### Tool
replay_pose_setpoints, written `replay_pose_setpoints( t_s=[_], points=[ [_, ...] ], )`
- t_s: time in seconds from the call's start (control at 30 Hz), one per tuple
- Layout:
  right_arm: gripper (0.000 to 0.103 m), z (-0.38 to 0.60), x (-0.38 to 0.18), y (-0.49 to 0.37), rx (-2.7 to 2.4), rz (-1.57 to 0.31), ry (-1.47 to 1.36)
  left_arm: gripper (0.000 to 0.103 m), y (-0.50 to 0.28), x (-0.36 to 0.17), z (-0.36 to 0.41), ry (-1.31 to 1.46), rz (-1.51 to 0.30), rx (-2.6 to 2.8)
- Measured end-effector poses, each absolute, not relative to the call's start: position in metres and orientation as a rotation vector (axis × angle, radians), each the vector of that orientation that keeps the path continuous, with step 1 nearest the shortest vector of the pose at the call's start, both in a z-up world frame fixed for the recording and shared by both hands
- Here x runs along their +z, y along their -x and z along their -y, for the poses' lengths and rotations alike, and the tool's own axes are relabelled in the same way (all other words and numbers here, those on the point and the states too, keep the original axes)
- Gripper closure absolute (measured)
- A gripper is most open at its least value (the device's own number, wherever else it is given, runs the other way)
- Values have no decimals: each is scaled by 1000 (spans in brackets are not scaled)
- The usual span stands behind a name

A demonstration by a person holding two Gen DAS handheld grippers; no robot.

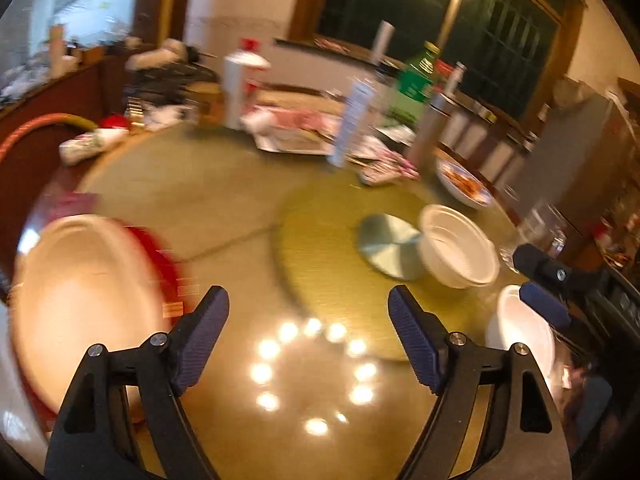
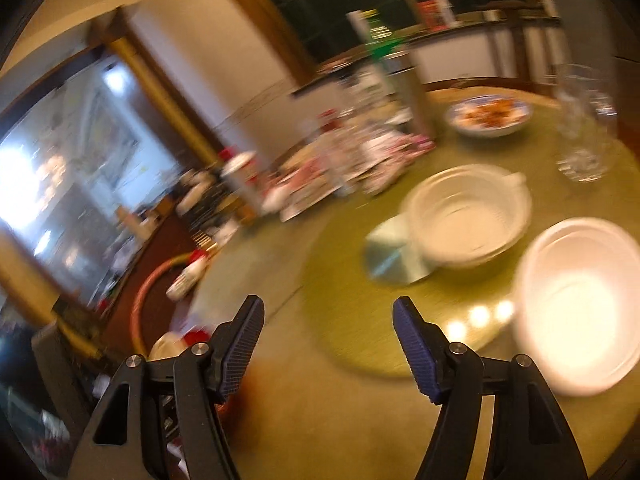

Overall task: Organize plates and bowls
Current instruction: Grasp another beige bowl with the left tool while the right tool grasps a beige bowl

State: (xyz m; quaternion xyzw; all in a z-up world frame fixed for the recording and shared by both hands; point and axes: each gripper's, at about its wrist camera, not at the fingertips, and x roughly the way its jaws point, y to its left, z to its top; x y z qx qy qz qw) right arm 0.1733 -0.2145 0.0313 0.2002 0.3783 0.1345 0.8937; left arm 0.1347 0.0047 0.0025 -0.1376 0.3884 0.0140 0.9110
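My left gripper (image 1: 308,294) is open over the table with nothing between its fingers. A wide white plate (image 1: 80,300) lies to its left on something red (image 1: 156,252). On the round turntable (image 1: 340,208) stands a white bowl (image 1: 460,252) beside a silver centre disc (image 1: 390,246). A second white bowl (image 1: 520,328) sits at the right edge, with my right gripper (image 1: 522,274) just over its far rim. In the right wrist view my right gripper (image 2: 328,306) is open and empty. The two white bowls (image 2: 468,216) (image 2: 580,304) lie ahead and to its right.
The far half of the table is crowded: a patterned bowl of food (image 2: 490,116), clear glasses (image 2: 580,140), a steel flask (image 1: 430,128), a green bottle (image 1: 416,76), cartons and wrappers. A chair back (image 1: 36,132) curves at the left. Lamp reflections (image 1: 312,372) shine on the near tabletop.
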Motion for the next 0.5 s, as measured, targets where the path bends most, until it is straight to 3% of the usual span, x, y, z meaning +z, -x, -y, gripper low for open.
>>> replay_pose_setpoints(
  t_s=[0.23,0.5],
  points=[
    [33,302,10,-248,86,-878,-458,21,-204,-17,68,259,-891,-24],
    [35,311,-15,-291,51,-964,-398,21,-251,-39,105,262,-936,15]
  ],
)
